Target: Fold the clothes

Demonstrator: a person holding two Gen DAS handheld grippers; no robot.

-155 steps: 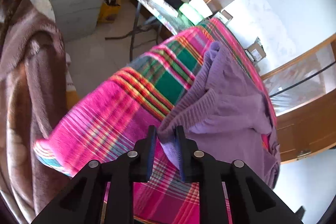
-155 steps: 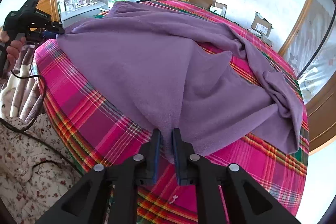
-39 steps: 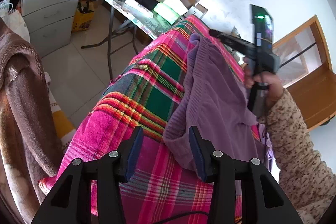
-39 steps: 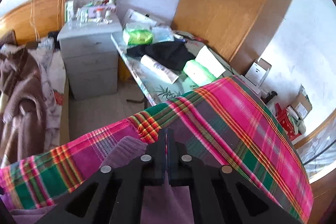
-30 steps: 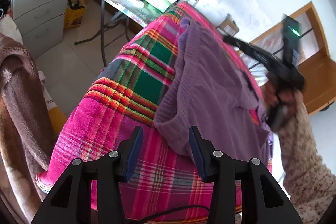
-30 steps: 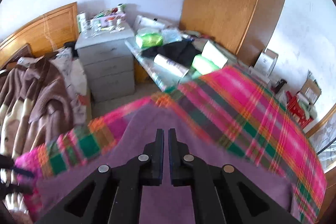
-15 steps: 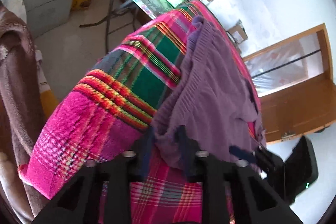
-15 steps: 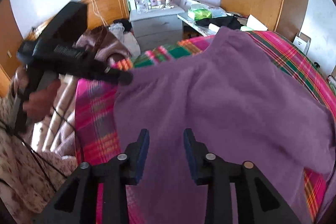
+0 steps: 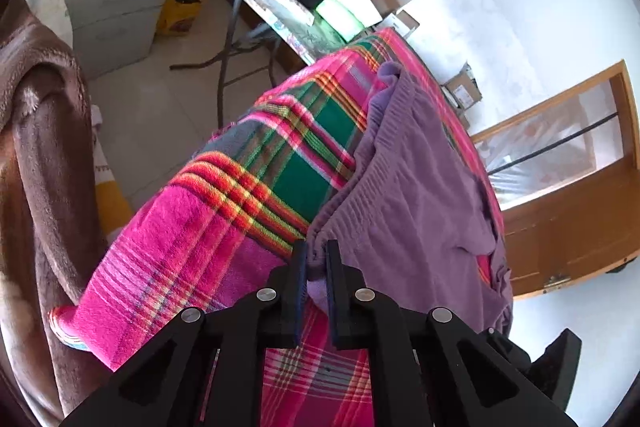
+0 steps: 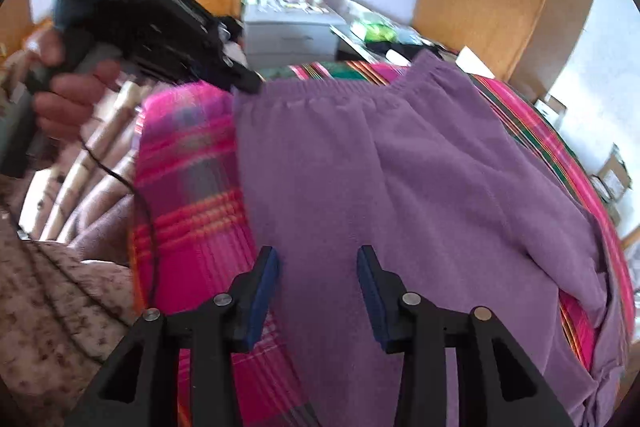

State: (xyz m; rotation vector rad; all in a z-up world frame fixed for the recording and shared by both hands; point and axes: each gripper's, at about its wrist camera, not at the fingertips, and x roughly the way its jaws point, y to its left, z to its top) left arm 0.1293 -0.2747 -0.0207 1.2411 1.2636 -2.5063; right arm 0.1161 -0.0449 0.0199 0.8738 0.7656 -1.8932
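Half a second ago your left gripper was just closing on the waistband; now its jaws are nearly shut, pinching the near corner of the purple trousers at the elastic edge. Your right gripper, which had let go of the cloth, now hangs with its jaws spread wider and nothing between them, above the trousers' lower half. Compared with five seconds ago, the garment is no longer a loose spread: it lies doubled into a narrower strip.

In the right wrist view the trousers rest on the pink plaid blanket, waistband toward 12 o'clock, long axis running from there down to about 5 o'clock, where the leg ends bunch at the blanket's edge. The left gripper, held in your left hand, grips the waistband corner at 10 o'clock; that part of the frame is blurred.

In the left wrist view the waistband runs from 6 o'clock up toward 12, with the plaid blanket exposed at 9 o'clock beside it.
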